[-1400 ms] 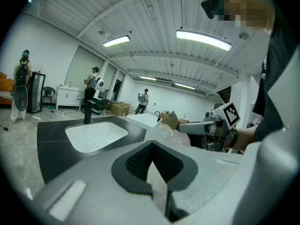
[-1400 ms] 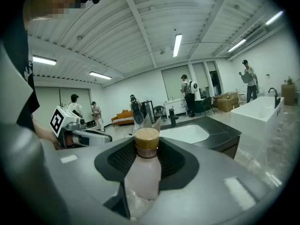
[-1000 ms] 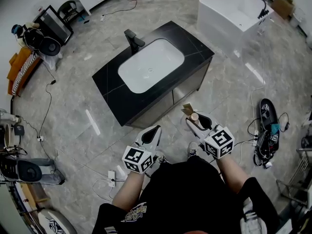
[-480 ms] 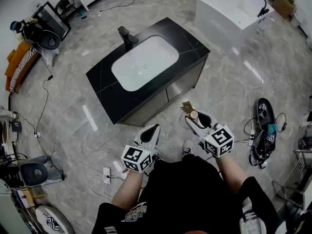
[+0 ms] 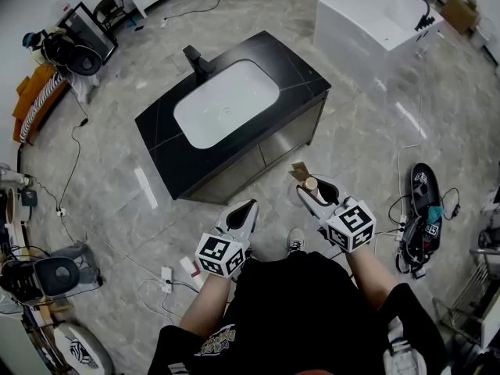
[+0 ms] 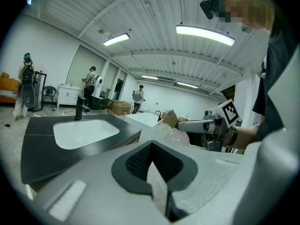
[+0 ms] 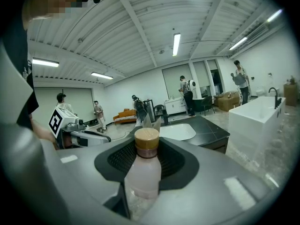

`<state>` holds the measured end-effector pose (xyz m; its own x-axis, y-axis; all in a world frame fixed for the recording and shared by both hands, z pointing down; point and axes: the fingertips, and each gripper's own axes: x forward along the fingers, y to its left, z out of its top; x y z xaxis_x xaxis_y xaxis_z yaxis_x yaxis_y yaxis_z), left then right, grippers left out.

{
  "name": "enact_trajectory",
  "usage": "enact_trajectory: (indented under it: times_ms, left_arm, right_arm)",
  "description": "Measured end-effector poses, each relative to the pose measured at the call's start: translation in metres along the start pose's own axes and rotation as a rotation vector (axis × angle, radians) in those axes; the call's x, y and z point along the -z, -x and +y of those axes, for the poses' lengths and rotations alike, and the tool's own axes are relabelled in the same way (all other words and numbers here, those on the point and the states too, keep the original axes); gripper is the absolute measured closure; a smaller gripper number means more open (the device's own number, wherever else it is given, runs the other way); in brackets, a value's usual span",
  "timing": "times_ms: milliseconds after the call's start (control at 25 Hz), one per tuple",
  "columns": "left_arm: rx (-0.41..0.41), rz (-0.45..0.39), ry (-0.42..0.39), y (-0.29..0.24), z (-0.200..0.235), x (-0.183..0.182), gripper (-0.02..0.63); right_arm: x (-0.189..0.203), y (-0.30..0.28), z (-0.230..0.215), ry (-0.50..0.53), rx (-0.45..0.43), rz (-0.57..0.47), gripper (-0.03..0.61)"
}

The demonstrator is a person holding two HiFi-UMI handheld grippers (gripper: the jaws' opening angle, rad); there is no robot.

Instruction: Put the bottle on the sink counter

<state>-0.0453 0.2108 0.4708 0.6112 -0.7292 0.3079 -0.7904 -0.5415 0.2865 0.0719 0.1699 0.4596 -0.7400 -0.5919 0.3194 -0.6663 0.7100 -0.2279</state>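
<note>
A clear bottle (image 5: pixel 312 185) with a tan cap stands upright in my right gripper (image 5: pixel 313 190), which is shut on it at waist height. In the right gripper view the bottle (image 7: pixel 142 177) fills the gap between the jaws. My left gripper (image 5: pixel 245 211) is level with it to the left, shut with nothing in it; its jaws meet in the left gripper view (image 6: pixel 151 162). The black sink counter (image 5: pixel 168 143) with a white basin (image 5: pixel 225 104) and a dark faucet (image 5: pixel 195 59) stands ahead, a step away across the floor.
A white bathtub (image 5: pixel 375 22) stands at the far right. Cables and dark gear (image 5: pixel 426 205) lie on the floor to my right. A power strip (image 5: pixel 168 276) lies on the floor to my left, with chairs and equipment (image 5: pixel 70 49) further off. Several people stand beyond the counter.
The head view has drifted a little, so the counter sits slightly further left. Both grippers keep the same pose, the bottle still in the right one.
</note>
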Motion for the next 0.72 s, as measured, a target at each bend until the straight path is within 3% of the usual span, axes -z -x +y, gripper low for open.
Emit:
enact_trajectory:
  times_ms: [720]
  left_arm:
    - [-0.057, 0.004, -0.015, -0.025, -0.028, -0.02, 0.614]
  right_arm:
    - [-0.015, 0.019, -0.041, -0.004, -0.059, -0.043, 0.411]
